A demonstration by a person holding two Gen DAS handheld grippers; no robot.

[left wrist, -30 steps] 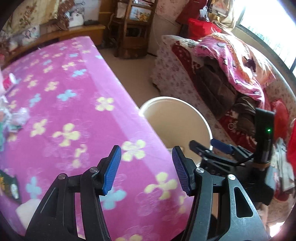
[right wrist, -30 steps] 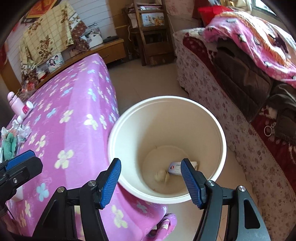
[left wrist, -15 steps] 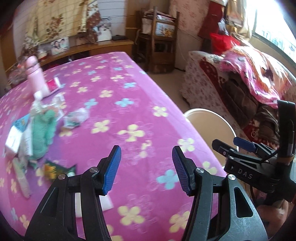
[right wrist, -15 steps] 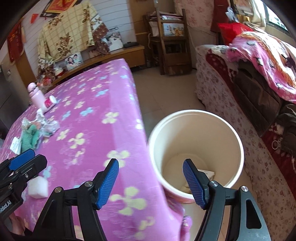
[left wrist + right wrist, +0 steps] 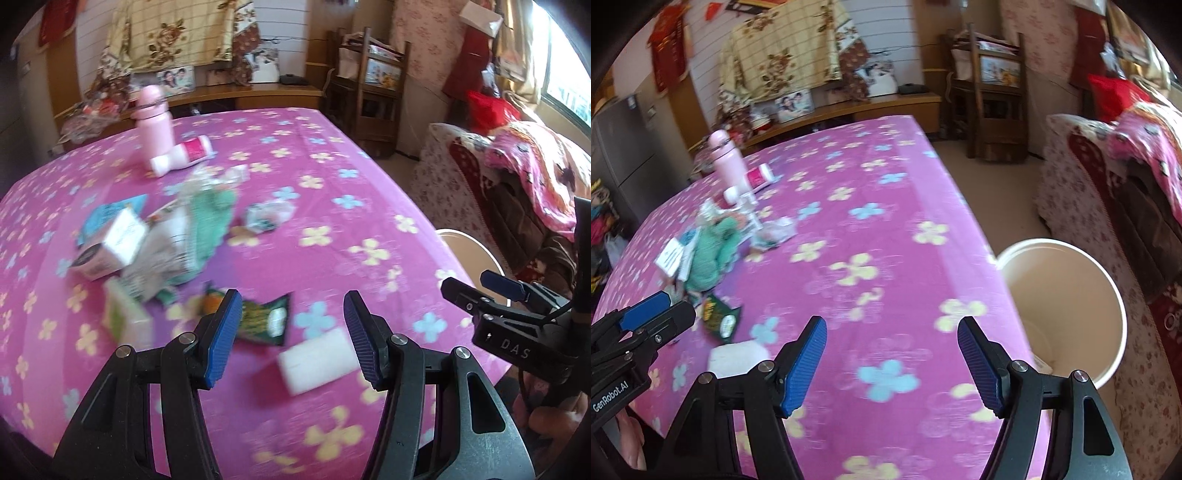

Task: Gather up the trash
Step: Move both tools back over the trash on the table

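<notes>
Both grippers are being swung away from the bin, over which they were held a second ago, and are now being pointed at the litter on the surface [image 5: 332, 177]; this is being read as one drop finished and the next pick being lined up. Going left to right in the left wrist view, a heap of trash is being shown: a small white carton [image 5: 118, 240] with papers and a green cloth [image 5: 212, 218] behind it, a dark green wrapper [image 5: 264, 319], and a white block [image 5: 316, 360] lying just beside the right jaw of the left gripper [image 5: 291, 334], whose jaws are being held wide open and empty. The white block seems the nearest candidate. A pink bottle [image 5: 153, 120] and a toppled white tube [image 5: 183, 155] are standing well behind the heap and may not be trash. The right gripper [image 5: 892, 365] is likewise being held open and empty over bare cloth. At far right the bin [image 5: 1067, 306] is standing on the floor against the surface's edge, something pale visible at its bottom. Motion blur is obscuring finer detail.
</notes>
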